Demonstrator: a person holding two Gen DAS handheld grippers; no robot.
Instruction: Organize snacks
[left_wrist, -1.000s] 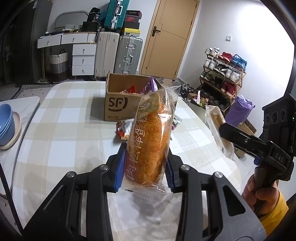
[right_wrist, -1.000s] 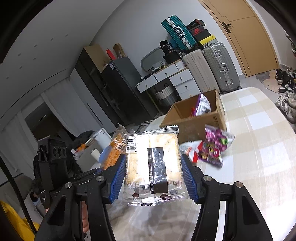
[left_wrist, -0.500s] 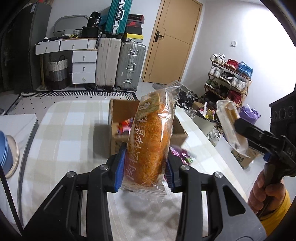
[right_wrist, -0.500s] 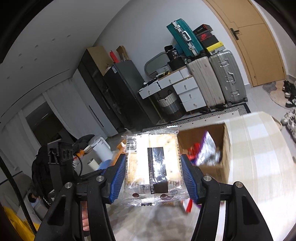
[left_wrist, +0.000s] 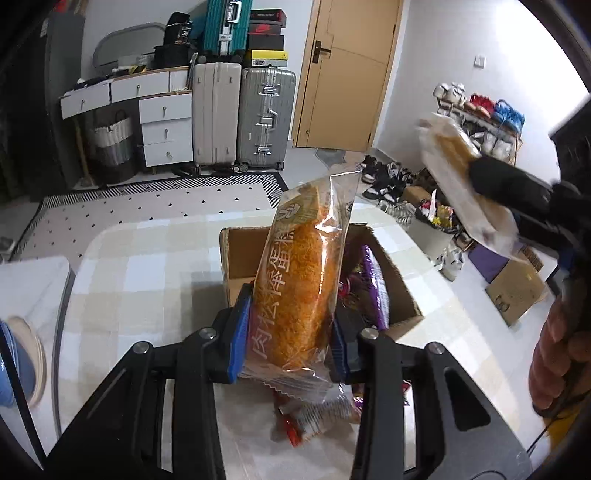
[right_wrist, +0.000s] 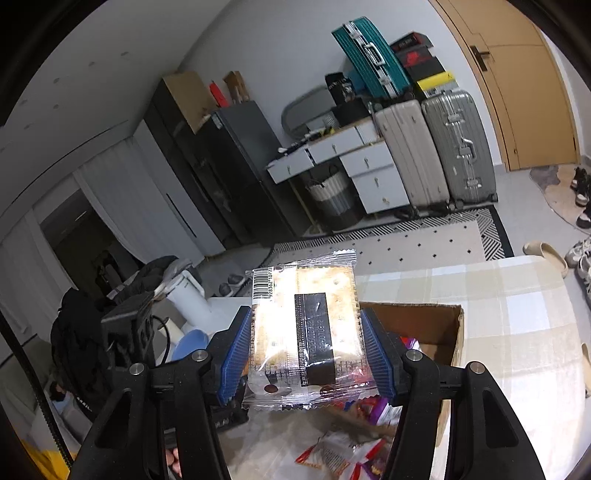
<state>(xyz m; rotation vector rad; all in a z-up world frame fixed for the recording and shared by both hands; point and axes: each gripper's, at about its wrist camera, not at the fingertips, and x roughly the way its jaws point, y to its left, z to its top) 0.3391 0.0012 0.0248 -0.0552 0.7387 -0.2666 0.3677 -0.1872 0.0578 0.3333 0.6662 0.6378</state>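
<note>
Over the table, bread packet stands upright.

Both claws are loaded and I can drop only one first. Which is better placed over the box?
Left, probably. The left claw holds the orange bread pack directly over the cardboard box, while the cracker pack sits nearer its rim.

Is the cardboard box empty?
No, the cardboard box already has snacks inside, among them a purple snack packet, seen behind the orange bread held in the left claw.
</note>
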